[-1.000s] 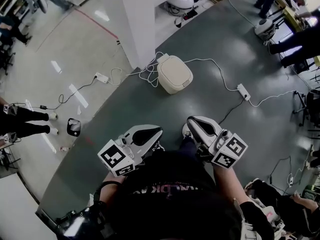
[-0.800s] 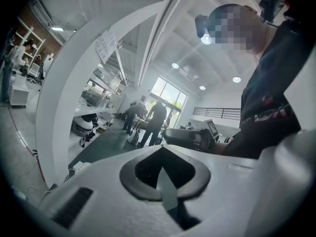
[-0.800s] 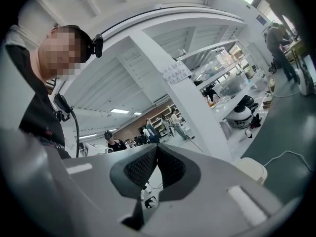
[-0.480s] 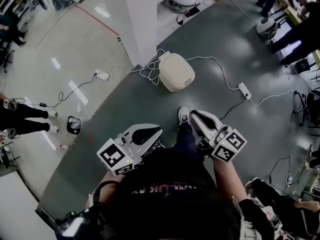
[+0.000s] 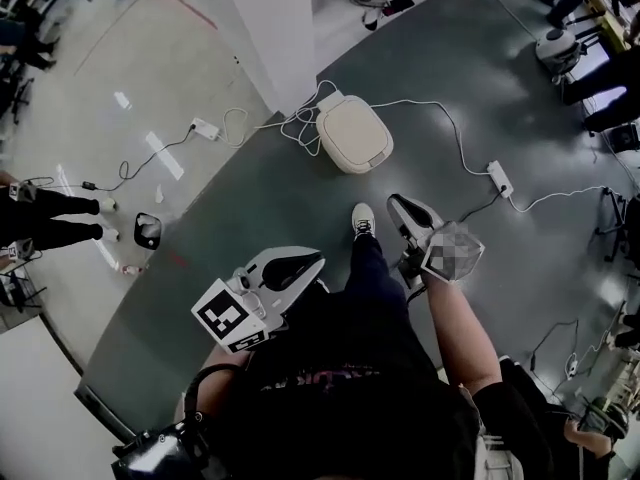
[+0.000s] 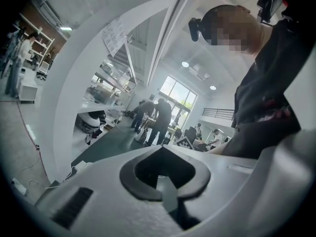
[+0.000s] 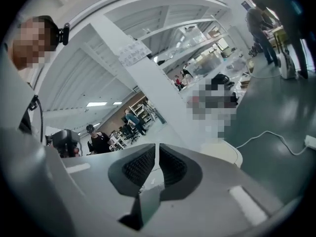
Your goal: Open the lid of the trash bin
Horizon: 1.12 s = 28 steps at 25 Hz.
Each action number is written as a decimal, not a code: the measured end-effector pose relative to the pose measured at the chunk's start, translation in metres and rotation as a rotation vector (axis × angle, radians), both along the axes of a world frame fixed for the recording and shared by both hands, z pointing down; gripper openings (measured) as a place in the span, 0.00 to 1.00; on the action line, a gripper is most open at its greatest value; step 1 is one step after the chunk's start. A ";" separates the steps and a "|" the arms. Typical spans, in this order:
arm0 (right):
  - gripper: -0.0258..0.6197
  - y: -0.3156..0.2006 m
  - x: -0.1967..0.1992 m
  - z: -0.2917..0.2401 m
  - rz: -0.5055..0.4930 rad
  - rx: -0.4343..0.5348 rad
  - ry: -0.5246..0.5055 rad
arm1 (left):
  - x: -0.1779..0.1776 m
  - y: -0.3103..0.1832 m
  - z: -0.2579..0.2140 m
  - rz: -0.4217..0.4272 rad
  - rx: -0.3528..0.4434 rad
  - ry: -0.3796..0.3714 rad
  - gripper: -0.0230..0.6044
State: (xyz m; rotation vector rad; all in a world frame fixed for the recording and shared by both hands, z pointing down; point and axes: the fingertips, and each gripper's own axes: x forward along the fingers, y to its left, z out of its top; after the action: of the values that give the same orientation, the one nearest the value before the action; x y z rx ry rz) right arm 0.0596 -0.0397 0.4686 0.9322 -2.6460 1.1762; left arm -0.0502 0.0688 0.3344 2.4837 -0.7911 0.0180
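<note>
Head view, looking steeply down. Cream trash bin point(image 5: 352, 134) on the dark green floor point(image 5: 300, 203), near the foot of a white pillar point(image 5: 270, 28), lid closed, white cable point(image 5: 440, 118) looped just beside it. Left gripper point(image 5: 318, 260) low by the person's left thigh, jaws clenched together, empty. Right gripper point(image 5: 396, 204) further forward, well apart from the bin, jaws opening to a narrow slit, nothing between them. Pale shoe point(image 5: 363, 218) just beside the right gripper.
</note>
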 end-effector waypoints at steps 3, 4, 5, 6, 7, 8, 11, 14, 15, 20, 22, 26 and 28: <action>0.09 -0.030 0.020 0.053 0.022 -0.070 0.037 | 0.021 -0.017 0.011 0.022 -0.038 -0.002 0.04; 0.09 -0.041 0.026 0.071 0.026 -0.089 0.055 | 0.028 -0.024 0.017 0.033 -0.049 -0.006 0.04; 0.10 -0.052 0.033 0.088 0.033 -0.110 0.066 | 0.036 -0.030 0.023 0.043 -0.058 -0.011 0.04; 0.11 -0.063 0.038 0.104 0.042 -0.133 0.070 | 0.042 -0.037 0.029 0.053 -0.068 -0.019 0.04; 0.12 -0.072 0.044 0.120 0.054 -0.159 0.070 | 0.048 -0.041 0.036 0.061 -0.079 -0.027 0.04; 0.12 -0.079 0.048 0.135 0.066 -0.188 0.069 | 0.053 -0.045 0.043 0.068 -0.093 -0.036 0.04; 0.14 -0.093 0.062 0.184 0.096 -0.276 0.086 | 0.066 -0.052 0.060 0.079 -0.130 -0.043 0.04; 0.15 -0.101 0.076 0.235 0.118 -0.367 0.124 | 0.080 -0.064 0.067 0.075 -0.110 -0.028 0.04; 0.16 -0.104 0.079 0.250 0.128 -0.397 0.131 | 0.083 -0.067 0.071 0.072 -0.114 -0.026 0.04; 0.19 -0.121 0.082 0.315 0.171 -0.508 0.173 | 0.089 -0.076 0.099 0.033 -0.192 -0.004 0.04; 0.19 -0.127 0.080 0.341 0.176 -0.544 0.198 | 0.090 -0.075 0.113 0.015 -0.224 -0.004 0.04; 0.21 -0.134 0.074 0.387 0.208 -0.616 0.230 | 0.089 -0.064 0.143 0.002 -0.299 -0.021 0.04; 0.22 -0.136 0.070 0.406 0.217 -0.640 0.241 | 0.087 -0.060 0.156 -0.008 -0.330 -0.031 0.04</action>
State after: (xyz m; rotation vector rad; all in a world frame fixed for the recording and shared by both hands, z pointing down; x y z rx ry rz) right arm 0.1294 -0.1761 0.8750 1.1400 -1.8250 1.6815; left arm 0.0368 0.0089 0.4905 2.1725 -0.7446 0.1705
